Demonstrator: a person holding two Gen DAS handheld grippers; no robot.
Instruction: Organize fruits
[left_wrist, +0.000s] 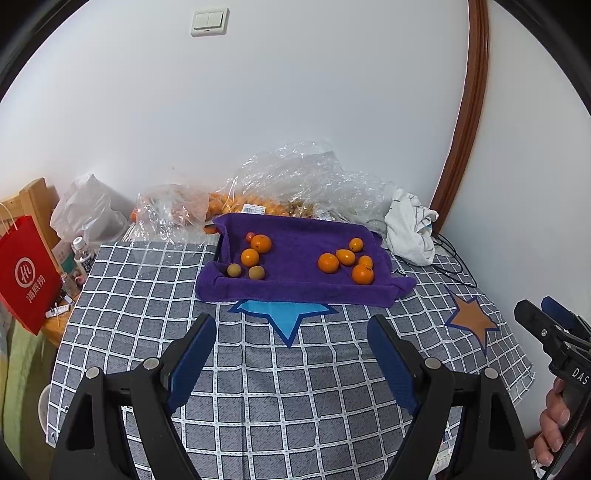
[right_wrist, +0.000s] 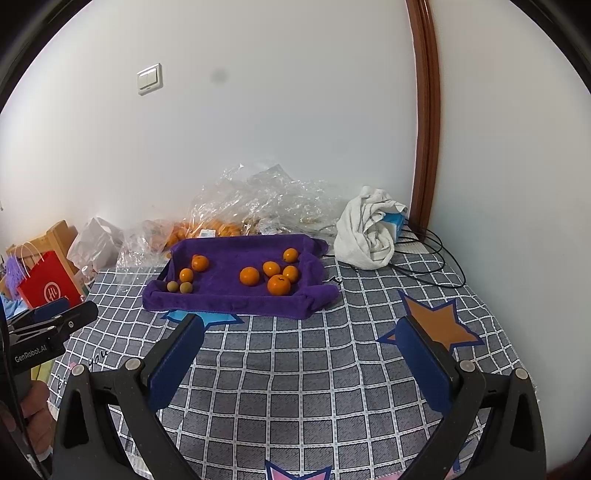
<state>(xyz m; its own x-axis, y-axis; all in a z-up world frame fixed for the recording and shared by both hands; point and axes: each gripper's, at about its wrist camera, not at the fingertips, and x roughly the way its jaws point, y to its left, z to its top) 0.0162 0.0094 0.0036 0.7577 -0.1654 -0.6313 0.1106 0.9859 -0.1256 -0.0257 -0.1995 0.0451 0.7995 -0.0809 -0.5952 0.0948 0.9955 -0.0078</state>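
- Seven oranges (left_wrist: 328, 263) are sitting on the purple towel (left_wrist: 303, 291): two at its left end, five at its right end.
- Two brownish round fruits (left_wrist: 256, 273) are lying at the towel's left end, just beside the two oranges.
- One tiny red fruit (left_wrist: 250, 236) is showing behind the left oranges.
- Two grippers are hovering in front of the towel, left (left_wrist: 291, 334) and right (right_wrist: 301, 338).
- Clear bags (left_wrist: 295, 181) are lying behind the towel; their count cannot be told.
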